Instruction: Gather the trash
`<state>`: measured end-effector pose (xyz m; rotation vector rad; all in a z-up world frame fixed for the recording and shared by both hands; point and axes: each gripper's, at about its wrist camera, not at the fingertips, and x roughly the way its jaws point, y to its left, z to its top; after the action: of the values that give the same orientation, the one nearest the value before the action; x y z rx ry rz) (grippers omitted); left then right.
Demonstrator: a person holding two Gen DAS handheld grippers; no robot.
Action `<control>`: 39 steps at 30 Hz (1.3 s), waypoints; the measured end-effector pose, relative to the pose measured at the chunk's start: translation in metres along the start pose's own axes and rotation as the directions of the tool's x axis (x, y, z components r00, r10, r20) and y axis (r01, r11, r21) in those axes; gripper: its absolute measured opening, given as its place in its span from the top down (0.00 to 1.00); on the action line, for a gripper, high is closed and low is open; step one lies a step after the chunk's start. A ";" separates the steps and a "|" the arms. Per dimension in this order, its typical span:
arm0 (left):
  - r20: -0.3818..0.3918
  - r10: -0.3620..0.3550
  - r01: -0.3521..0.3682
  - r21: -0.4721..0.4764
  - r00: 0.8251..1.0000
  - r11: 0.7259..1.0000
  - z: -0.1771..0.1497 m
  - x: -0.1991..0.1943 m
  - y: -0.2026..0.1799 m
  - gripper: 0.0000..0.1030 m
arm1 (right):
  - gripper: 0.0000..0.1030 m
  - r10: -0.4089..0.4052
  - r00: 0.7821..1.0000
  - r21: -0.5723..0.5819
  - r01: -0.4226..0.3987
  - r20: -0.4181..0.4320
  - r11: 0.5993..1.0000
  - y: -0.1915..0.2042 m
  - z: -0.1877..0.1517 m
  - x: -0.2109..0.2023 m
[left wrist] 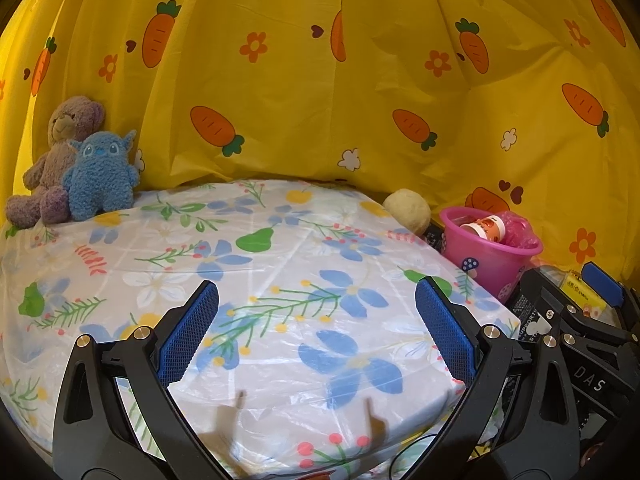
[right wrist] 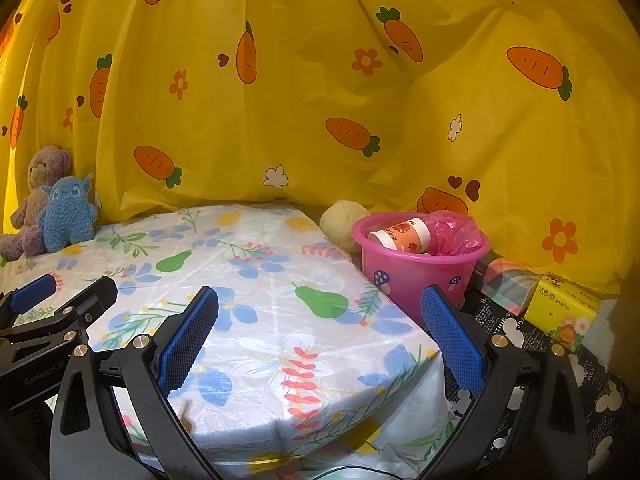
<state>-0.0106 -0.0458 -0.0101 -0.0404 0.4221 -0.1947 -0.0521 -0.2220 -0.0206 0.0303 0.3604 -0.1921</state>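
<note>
Hovering over a flowered table, both grippers empty, with the trash already in the bin.

Left gripper [left wrist: 316,328] and right gripper [right wrist: 320,332] hang with jaws spread wide, grasping nothing. A pink bin [right wrist: 416,276] stands at the table's [right wrist: 256,304] far right edge, within easy reach, holding a paper cup [right wrist: 400,236] and a crumpled pink bag [right wrist: 454,234]. Two plush toys [left wrist: 80,172] sit at far left, well apart from it, likely decoration.
</note>
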 end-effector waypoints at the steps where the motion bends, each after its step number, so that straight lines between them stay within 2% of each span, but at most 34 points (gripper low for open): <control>1: 0.001 -0.002 0.002 0.001 1.000 1.000 0.000 0.000 0.000 0.06 | 0.05 -0.002 1.000 0.002 0.002 0.000 1.000 0.000 0.000 0.000; 39: 0.002 -0.002 0.002 0.008 1.000 1.000 0.001 0.004 -0.006 0.06 | 0.05 -0.003 1.000 0.007 0.003 0.002 1.000 -0.007 0.003 0.001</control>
<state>-0.0073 -0.0525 -0.0104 -0.0337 0.4192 -0.1986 -0.0514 -0.2292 -0.0181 0.0370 0.3581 -0.1961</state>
